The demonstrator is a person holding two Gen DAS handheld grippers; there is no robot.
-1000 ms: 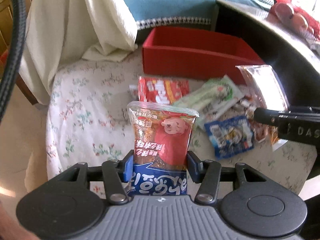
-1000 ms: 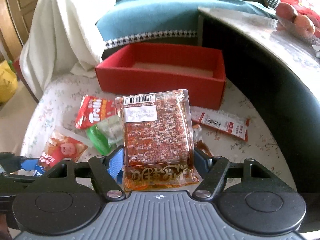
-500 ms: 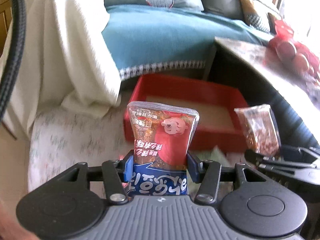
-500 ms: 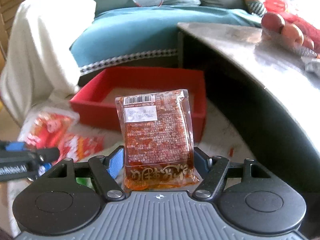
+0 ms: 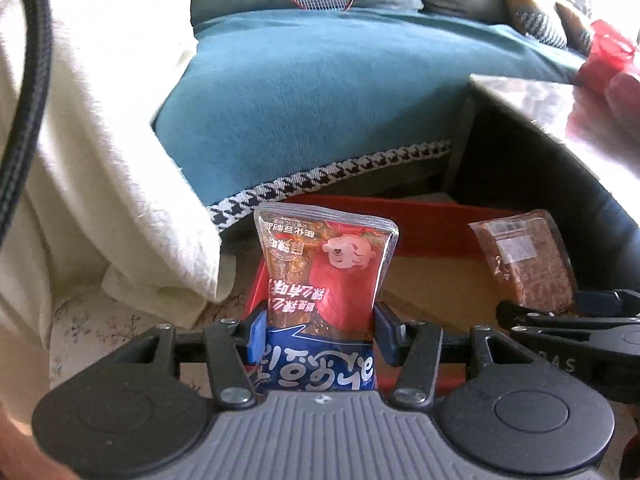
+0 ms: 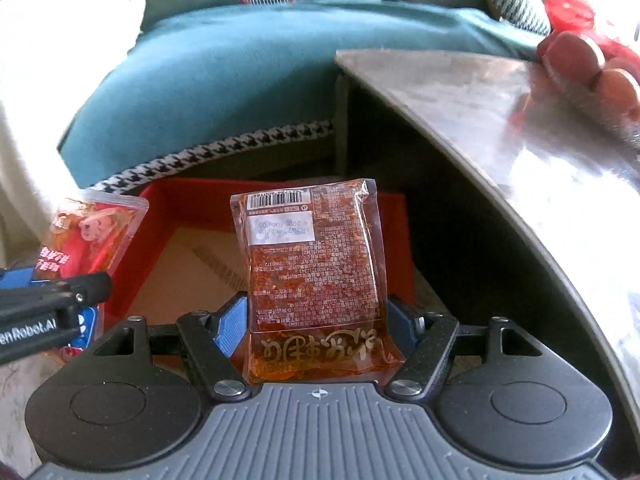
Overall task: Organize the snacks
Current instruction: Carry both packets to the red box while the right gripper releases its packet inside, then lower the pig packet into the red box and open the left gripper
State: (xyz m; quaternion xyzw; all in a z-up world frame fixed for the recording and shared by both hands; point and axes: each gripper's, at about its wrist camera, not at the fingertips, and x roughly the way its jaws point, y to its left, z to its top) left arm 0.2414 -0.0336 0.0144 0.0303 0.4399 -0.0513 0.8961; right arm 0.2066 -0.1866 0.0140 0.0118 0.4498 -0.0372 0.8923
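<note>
Left wrist: two grippers, left gripper [image 5: 318, 338] clamps cartoon packet [image 5: 326, 272], right gripper [image 6: 318, 326] clamps barcode packet [image 6: 314, 264]; one red box [image 6: 188, 208].

Glossy plastic snack packet [image 5: 326, 276]; matt cardboard box [image 6: 276, 200].

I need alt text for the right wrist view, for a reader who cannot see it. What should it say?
The right gripper is shut on a clear snack packet of red-brown food, barcode side facing the camera, in front of an open red box. At the left edge, the left gripper holds a red cartoon-face packet; a teal sofa lies behind.
</note>
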